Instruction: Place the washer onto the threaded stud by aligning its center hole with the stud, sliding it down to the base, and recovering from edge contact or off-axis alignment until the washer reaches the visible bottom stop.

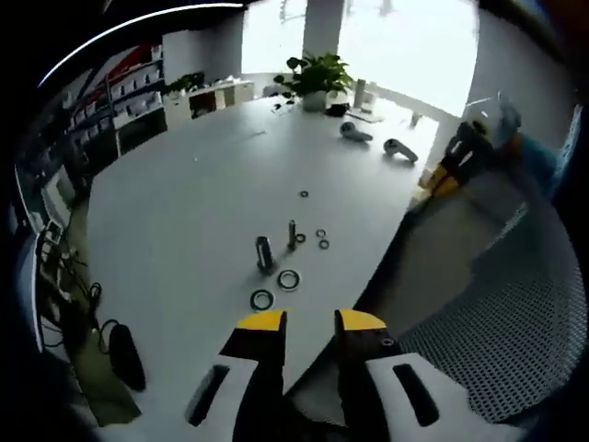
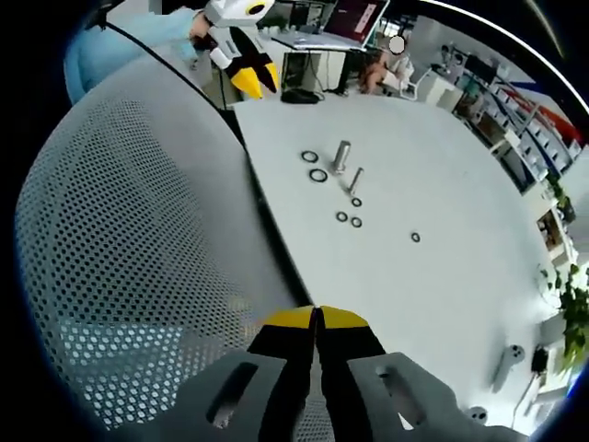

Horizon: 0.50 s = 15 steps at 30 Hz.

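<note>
Washers are laid loose on the white table (image 1: 184,203), near its curved edge on the person's side. Two larger washers (image 1: 275,289) lie closest to that edge, and several smaller washers (image 1: 321,238) are scattered a little further in; one small washer (image 1: 304,194) lies apart, toward the middle of the table. Between them stand two upright parts: a thin threaded stud (image 1: 292,234) and, just beside it, a thicker metal cylinder (image 1: 263,253). No washer is seen on the stud, so the task is judged as not yet begun.

The left tongs (image 1: 311,320) are held released, with a clear gap between the yellow tips, and they are pointed at the group of parts from above the table edge. It is judged that they are kept this way to be ready for picking a washer. The right tongs (image 2: 317,319) are clenched on nothing, the tips touching, and they are held over a grey mesh chair back (image 2: 120,230), well apart from the stud (image 2: 355,180) and the washers (image 2: 314,167). In the right gripper view the left tongs (image 2: 251,78) are seen near the far end of the table edge.

A potted plant (image 1: 316,78) stands at the far side of the table.
</note>
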Motion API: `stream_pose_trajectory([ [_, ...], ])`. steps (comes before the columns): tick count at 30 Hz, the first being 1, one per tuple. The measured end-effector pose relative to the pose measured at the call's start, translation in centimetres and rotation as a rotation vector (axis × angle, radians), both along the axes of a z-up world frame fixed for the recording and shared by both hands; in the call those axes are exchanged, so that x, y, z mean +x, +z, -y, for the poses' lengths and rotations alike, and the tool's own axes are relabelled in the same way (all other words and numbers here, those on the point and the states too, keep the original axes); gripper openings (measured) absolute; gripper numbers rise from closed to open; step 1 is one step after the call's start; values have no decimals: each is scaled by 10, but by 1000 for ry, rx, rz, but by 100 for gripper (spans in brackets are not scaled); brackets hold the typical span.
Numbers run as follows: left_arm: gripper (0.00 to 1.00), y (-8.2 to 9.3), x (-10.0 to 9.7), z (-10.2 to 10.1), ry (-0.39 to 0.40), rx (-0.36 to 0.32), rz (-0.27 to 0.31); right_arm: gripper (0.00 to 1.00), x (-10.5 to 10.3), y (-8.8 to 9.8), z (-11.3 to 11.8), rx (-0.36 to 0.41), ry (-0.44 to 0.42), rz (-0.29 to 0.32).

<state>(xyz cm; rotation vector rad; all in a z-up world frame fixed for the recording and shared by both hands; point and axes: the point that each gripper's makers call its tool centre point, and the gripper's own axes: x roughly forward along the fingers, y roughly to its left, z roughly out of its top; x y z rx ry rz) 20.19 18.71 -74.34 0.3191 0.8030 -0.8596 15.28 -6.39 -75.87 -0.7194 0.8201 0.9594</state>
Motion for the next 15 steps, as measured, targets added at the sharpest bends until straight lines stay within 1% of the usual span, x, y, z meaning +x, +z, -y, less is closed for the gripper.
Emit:
stream_pose_trajectory([
  [2,23,-3,4,2,-17,9,3,3,1,0,1,-5,-2,5],
  [3,23,-5,7,3,-41,21,15,3,1,0,1,-7,-1,4],
  [4,23,-7,9,4,-44,26,13,3,1,-1,1,-7,-1,3],
  [7,22,-16,11,6,-85,48,-22,3,2,-1,2,-11,-3,6],
  [10,22,-26,17,2,-119,109,-37,3,2,-1,2,-12,-2,9],
  [12,22,-30,22,3,-134,125,-45,3,2,0,2,-11,-4,12],
  [15,20,-38,31,7,-146,128,-59,3,4,2,1,-12,0,27],
])
